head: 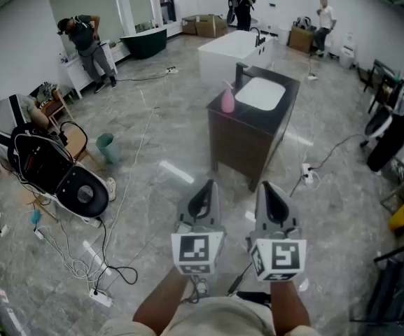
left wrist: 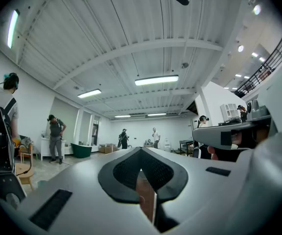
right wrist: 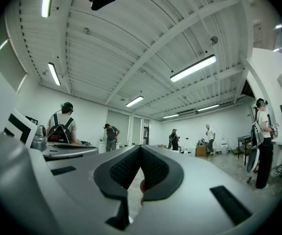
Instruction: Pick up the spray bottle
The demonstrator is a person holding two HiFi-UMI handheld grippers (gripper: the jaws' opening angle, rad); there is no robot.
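Observation:
A pink spray bottle (head: 227, 98) stands upright on the left end of a dark vanity cabinet (head: 247, 135), beside its white basin (head: 260, 93). Both grippers are held side by side near my body, well short of the cabinet and pointing toward it. My left gripper (head: 204, 189) is shut with nothing in it, and my right gripper (head: 269, 189) is shut and empty too. In the left gripper view the jaws (left wrist: 141, 152) meet at their tips. In the right gripper view the jaws (right wrist: 141, 149) are likewise together. Neither gripper view shows the bottle clearly.
A black backpack and round device (head: 56, 173) lie on the floor at left, beside a green bucket (head: 106, 146). Cables and a power strip (head: 99, 297) trail over the marble floor. Several people stand far off. A white island (head: 231, 49) stands behind the cabinet.

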